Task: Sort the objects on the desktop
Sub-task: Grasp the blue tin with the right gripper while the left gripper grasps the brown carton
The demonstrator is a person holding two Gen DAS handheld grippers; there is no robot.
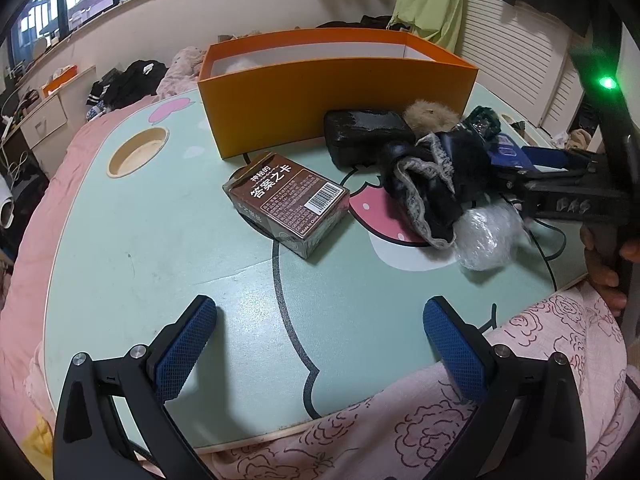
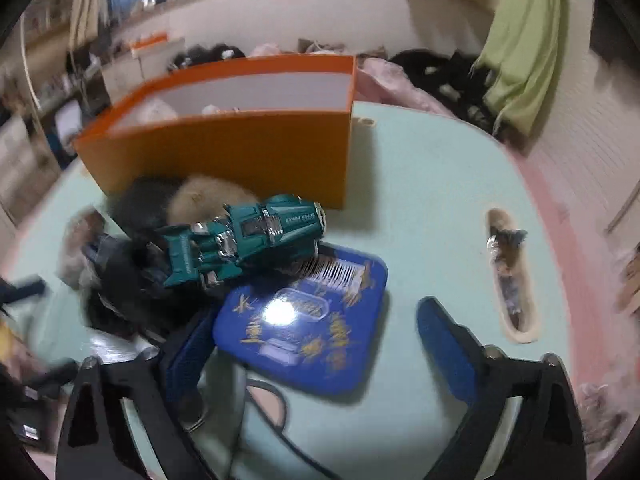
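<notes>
An orange box (image 1: 336,92) stands at the back of the mint table (image 1: 160,240); it also shows in the right wrist view (image 2: 240,152). A brown card box (image 1: 286,204) lies in the middle. A pile to the right holds a black case (image 1: 366,132), dark socks (image 1: 432,184), a fur ball (image 1: 430,114) and a plastic wrap (image 1: 486,236). My left gripper (image 1: 320,344) is open and empty above the near table edge. My right gripper (image 2: 316,356) is open around a blue tin (image 2: 304,320), with a green toy car (image 2: 248,240) just beyond it.
A round cup hole (image 1: 138,151) sits at the table's left. A slot (image 2: 510,276) with a wrapped item sits at the right. Pink bedding (image 1: 460,420) borders the near edge. Clothes (image 1: 128,80) lie beyond the table.
</notes>
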